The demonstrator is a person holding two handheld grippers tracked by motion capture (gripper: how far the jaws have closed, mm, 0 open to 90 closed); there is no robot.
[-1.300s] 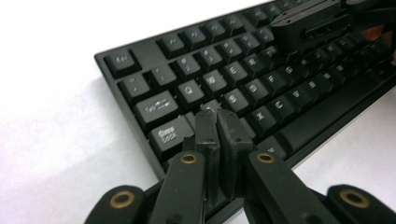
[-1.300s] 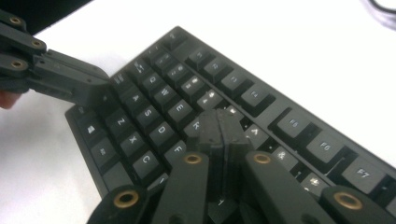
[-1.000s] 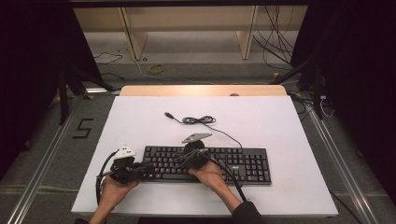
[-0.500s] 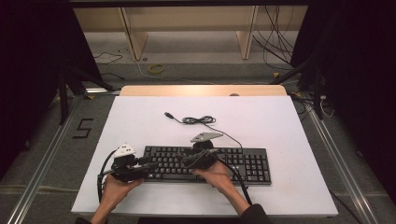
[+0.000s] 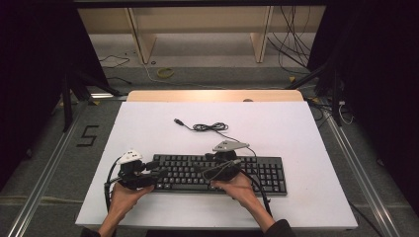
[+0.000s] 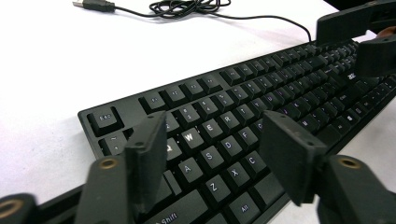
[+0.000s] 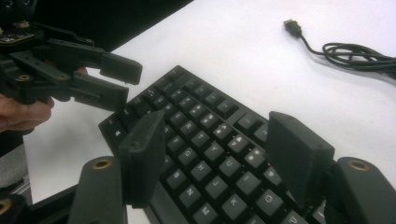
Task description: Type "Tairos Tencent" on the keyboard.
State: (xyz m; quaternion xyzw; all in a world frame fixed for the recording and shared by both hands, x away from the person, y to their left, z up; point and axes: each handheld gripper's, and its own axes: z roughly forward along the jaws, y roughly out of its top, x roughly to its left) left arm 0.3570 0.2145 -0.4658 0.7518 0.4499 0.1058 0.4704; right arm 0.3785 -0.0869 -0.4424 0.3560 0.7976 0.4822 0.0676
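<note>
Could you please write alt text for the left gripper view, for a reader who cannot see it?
The left gripper, its two black jaws open with nothing between them, hovers over the left end of a black keyboard on a white table. The keyboard's coiled cable and USB plug lie beyond it.

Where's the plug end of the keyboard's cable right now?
In the high view the USB plug lies on the white table, behind the keyboard and left of the coiled cable, apart from both grippers.
</note>
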